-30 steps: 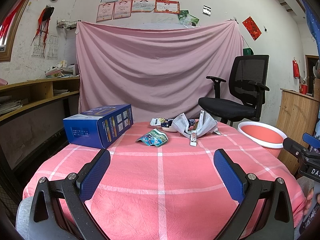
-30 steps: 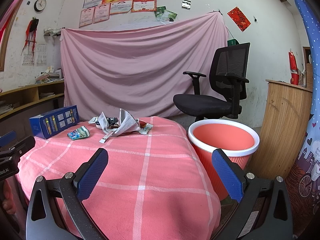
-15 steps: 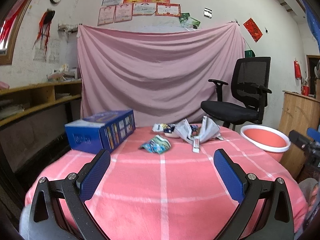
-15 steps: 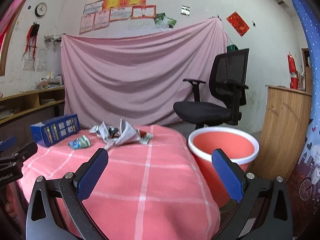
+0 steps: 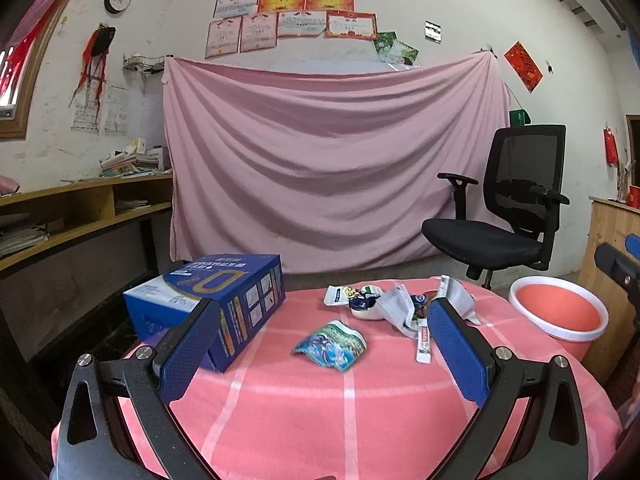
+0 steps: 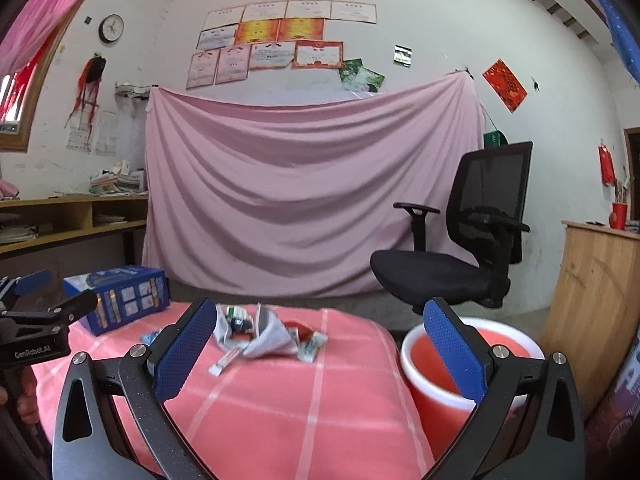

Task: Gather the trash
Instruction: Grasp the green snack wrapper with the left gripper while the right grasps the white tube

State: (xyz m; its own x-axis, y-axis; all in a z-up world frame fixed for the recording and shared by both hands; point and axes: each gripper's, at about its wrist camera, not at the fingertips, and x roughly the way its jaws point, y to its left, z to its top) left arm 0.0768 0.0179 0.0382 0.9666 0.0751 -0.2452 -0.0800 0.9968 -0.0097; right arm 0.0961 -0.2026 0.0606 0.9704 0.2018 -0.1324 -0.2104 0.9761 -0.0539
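Observation:
Trash lies at the far side of the pink checked table (image 5: 320, 408): a blue-green snack wrapper (image 5: 332, 344), a crumpled grey newspaper pile with small packets (image 5: 400, 308) and a white sachet (image 5: 423, 350). My left gripper (image 5: 320, 352) hovers open over the near table, well short of the wrapper, empty. In the right wrist view the newspaper pile (image 6: 264, 336) lies ahead, and the red bucket with a white rim (image 6: 472, 356) stands to the right of the table. My right gripper (image 6: 320, 350) is open and empty.
A blue carton (image 5: 208, 300) sits at the table's left side. A black office chair (image 5: 504, 220) stands behind the bucket (image 5: 560, 312), and a wooden cabinet (image 6: 596, 280) is at the right. A pink sheet hangs on the back wall. The left gripper's body (image 6: 36, 332) shows at the right wrist view's left edge.
Both grippers have tilted up and moved forward, so the table and trash sit lower and nearer in both views. Neither gripper changed its opening.

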